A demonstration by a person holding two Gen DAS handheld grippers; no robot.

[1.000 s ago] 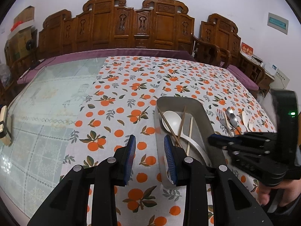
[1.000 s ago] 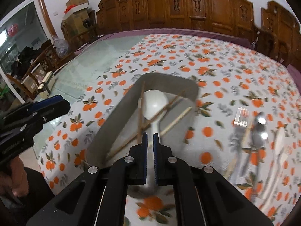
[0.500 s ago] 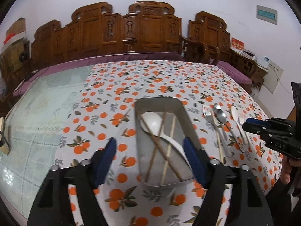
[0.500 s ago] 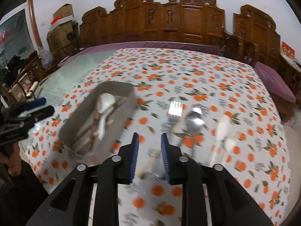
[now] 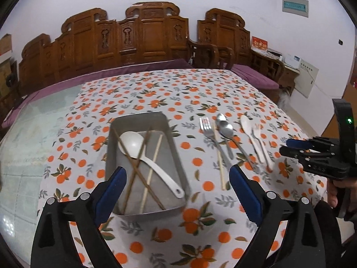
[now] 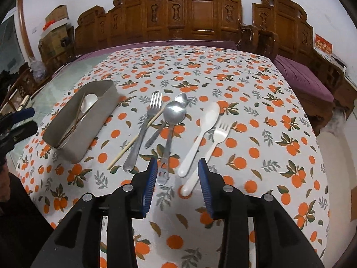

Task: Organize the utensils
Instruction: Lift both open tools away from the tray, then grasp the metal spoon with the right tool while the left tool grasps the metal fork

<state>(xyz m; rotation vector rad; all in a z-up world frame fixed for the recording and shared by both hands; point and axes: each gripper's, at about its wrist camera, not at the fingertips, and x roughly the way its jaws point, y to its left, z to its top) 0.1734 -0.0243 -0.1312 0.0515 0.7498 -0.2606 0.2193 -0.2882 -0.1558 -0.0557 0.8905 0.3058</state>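
A grey metal tray (image 5: 176, 156) (image 6: 100, 114) on the orange-print tablecloth holds a white ladle (image 5: 133, 143) and several chopsticks (image 5: 154, 163). To its right lie a metal fork (image 6: 142, 131), a chopstick (image 6: 133, 138), two metal spoons (image 6: 173, 116), a white plastic spoon (image 6: 200, 131) and a white plastic fork (image 6: 212, 149). My left gripper (image 5: 177, 192) is wide open above the tray's near end. My right gripper (image 6: 176, 181) is open and empty, just short of the white utensils' handles; it also shows in the left wrist view (image 5: 292, 147).
Carved wooden benches (image 6: 200, 17) with purple cushions line the table's far side and right side. A glass-covered part of the table (image 5: 33, 134) lies left of the cloth. Cardboard boxes (image 6: 53, 26) stand at the far left.
My right gripper left the tray, swung right to the loose utensils and opened. My left gripper opened wide and drew back over the tray.
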